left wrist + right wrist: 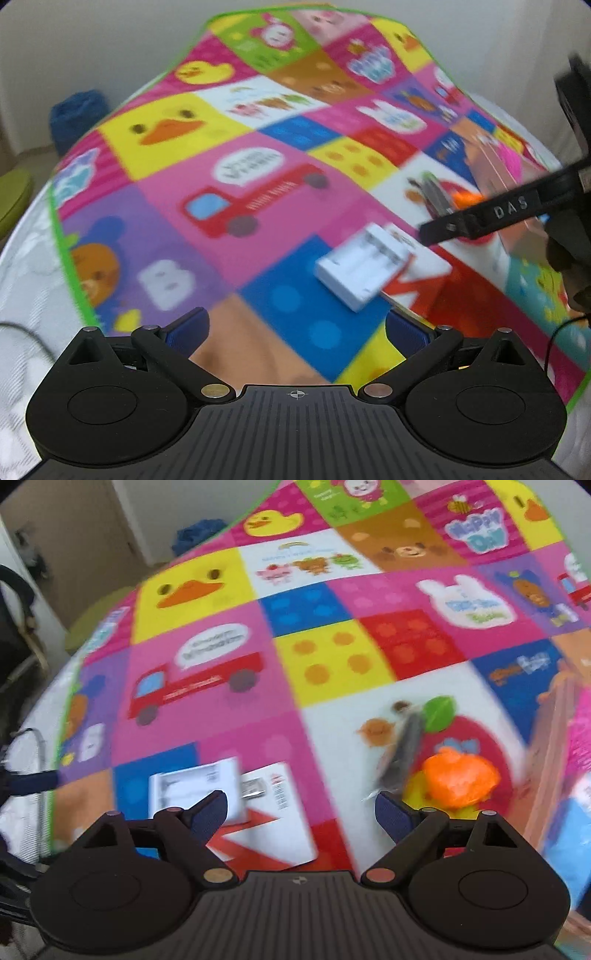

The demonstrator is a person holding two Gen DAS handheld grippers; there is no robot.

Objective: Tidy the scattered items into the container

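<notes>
A white battery holder lies on the colourful play mat, just ahead and right of my open, empty left gripper. In the right wrist view it lies beside a white card. An orange lump and a dark wrapped packet lie ahead of my open, empty right gripper. A pinkish box container stands at the right edge; it also shows in the left wrist view. The right gripper's black body reaches in from the right.
The mat covers a white quilted bed. A blue bundle and a green cushion sit on the floor at the left. A door and wall stand beyond the bed. A black cable trails at the right.
</notes>
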